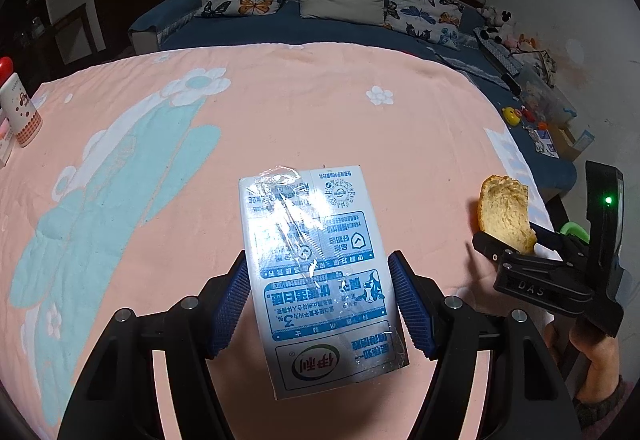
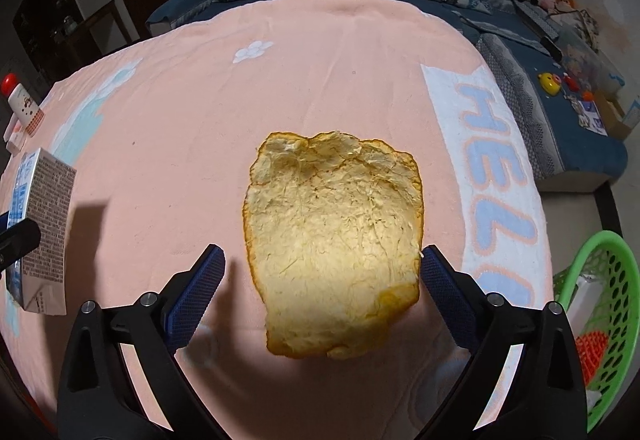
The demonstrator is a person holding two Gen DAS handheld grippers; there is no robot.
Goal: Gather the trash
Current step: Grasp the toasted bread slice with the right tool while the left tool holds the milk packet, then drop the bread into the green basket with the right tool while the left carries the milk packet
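Note:
My left gripper (image 1: 320, 300) is shut on a blue-and-white milk carton (image 1: 316, 280) with a plastic straw wrapper on its face, held above the pink blanket (image 1: 280, 111). The carton also shows at the left edge of the right wrist view (image 2: 40, 236). My right gripper (image 2: 322, 292) is shut on a large piece of orange peel (image 2: 336, 240), pith side facing the camera, held above the blanket. In the left wrist view the right gripper (image 1: 516, 248) with the peel (image 1: 506, 213) is to the right of the carton.
A green plastic basket (image 2: 592, 320) with some trash in it stands off the table's right edge. A red-capped bottle (image 1: 20, 107) and small boxes stand at the far left. A blue sofa (image 1: 320, 23) with cushions and toys lies beyond.

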